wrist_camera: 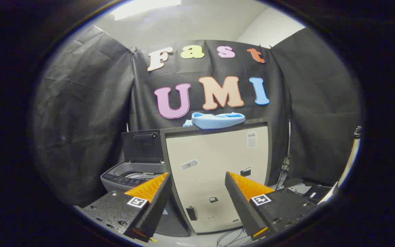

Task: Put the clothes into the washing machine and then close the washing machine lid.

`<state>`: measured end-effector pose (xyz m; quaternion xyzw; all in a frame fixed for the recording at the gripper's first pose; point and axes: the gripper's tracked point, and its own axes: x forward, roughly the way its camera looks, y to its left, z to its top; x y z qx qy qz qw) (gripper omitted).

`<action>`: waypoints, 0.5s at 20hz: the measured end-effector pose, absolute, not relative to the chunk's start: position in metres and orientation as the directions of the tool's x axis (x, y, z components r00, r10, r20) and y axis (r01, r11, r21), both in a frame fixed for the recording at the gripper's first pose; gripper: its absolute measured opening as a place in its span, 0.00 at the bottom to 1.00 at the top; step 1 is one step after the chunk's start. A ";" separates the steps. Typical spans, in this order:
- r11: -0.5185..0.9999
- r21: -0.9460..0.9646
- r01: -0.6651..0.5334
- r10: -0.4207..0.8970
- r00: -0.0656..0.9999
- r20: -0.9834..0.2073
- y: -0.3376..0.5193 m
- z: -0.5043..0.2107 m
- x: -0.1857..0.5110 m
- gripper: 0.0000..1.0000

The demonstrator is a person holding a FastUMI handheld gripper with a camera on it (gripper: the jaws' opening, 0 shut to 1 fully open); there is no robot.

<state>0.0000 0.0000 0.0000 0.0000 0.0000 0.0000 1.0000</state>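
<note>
Gripper (197, 178) fingers spread apart, empty; blue clothes (218, 120) lie lengthwise left-to-right atop the cabinet (218, 164) at centre; washing machine (129, 175) lower left, lid (142, 145) raised.

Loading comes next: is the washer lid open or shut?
Open: the lid stands upright behind the washer, drum opening exposed. Gripper open, holding nothing.

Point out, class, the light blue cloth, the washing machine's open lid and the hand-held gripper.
light blue cloth (218, 120), gripper view, middle of the fold atop the cabinet.
washing machine lid (142, 145), gripper view, raised panel.
hand-held gripper (197, 206), gripper view, open gap between fingertips.
</note>
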 end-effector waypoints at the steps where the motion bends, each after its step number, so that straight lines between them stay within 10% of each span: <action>1: 1.000 0.002 -0.002 0.002 1.000 -0.008 0.001 -0.004 0.003 0.94; 10: 0.998 0.010 0.067 -0.067 0.998 -0.013 0.001 -0.009 0.031 0.95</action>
